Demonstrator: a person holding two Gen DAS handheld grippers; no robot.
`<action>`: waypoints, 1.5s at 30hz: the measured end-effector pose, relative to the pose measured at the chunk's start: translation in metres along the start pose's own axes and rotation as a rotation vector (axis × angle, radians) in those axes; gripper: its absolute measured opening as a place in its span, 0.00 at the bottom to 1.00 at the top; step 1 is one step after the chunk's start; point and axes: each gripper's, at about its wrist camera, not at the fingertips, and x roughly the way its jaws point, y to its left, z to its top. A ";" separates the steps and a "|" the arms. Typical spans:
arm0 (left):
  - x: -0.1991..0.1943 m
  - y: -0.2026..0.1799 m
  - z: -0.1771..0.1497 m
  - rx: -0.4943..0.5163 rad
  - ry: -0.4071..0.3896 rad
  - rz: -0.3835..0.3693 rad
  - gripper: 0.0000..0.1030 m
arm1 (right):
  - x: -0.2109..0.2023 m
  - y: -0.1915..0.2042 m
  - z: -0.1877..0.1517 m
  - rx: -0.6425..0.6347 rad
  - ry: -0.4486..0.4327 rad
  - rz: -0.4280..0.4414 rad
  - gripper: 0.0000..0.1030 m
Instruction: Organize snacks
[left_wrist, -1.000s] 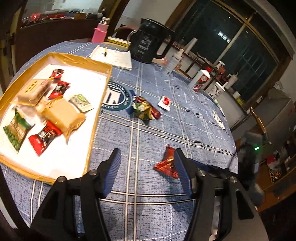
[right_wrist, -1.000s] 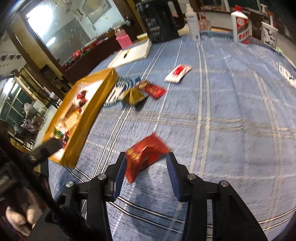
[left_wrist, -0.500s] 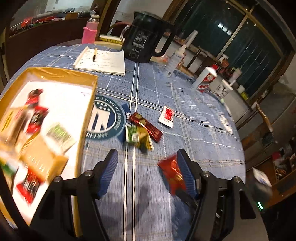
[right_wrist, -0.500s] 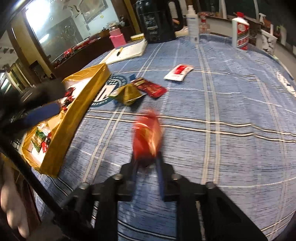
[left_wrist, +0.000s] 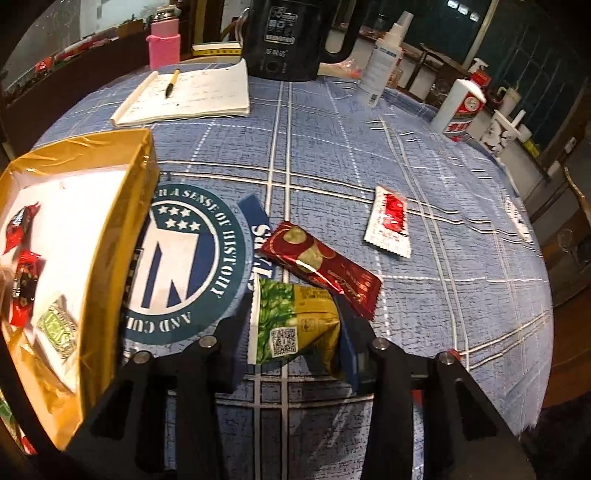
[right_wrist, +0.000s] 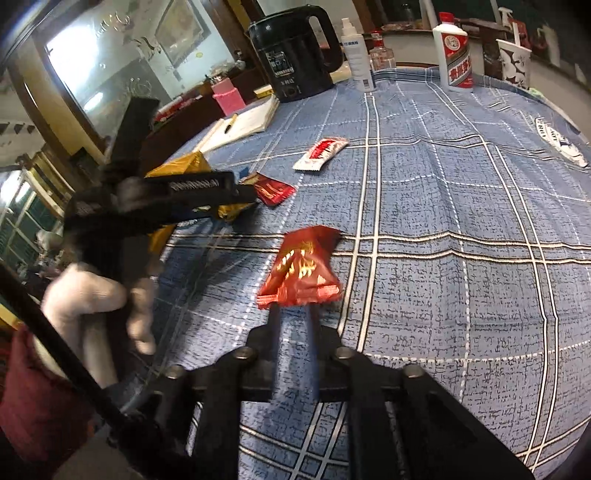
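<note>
We see our left tool (left_wrist: 295, 328) as matte black linkage arms with round silver screws and blue-padded fingers (left_wrist: 347, 350). Our right tool (right_wrist: 293, 310) is built alike, with narrow dark fingers. Our left hand (right_wrist: 92, 302) wears a white glove above a dark red sleeve (right_wrist: 33, 398).

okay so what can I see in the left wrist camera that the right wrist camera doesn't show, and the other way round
Only the left wrist view shows the inside of the gold tray with snacks already in it, and the left gripper closing around the green and yellow snack packet.

Only the right wrist view shows the right gripper, its jaws opening, at the red packet, and a white-gloved hand.

Both show the long dark red wrapper, the white and red sachet, the notebook and black kettle.
</note>
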 end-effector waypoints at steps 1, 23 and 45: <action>-0.001 0.001 -0.001 -0.002 -0.001 -0.015 0.40 | -0.001 -0.001 0.003 0.003 -0.010 -0.011 0.41; -0.131 0.052 -0.073 -0.120 -0.242 -0.240 0.37 | 0.052 0.027 0.033 -0.311 -0.026 -0.177 0.65; -0.193 0.127 -0.117 -0.224 -0.393 -0.274 0.37 | 0.065 0.047 0.069 -0.132 -0.019 -0.215 0.54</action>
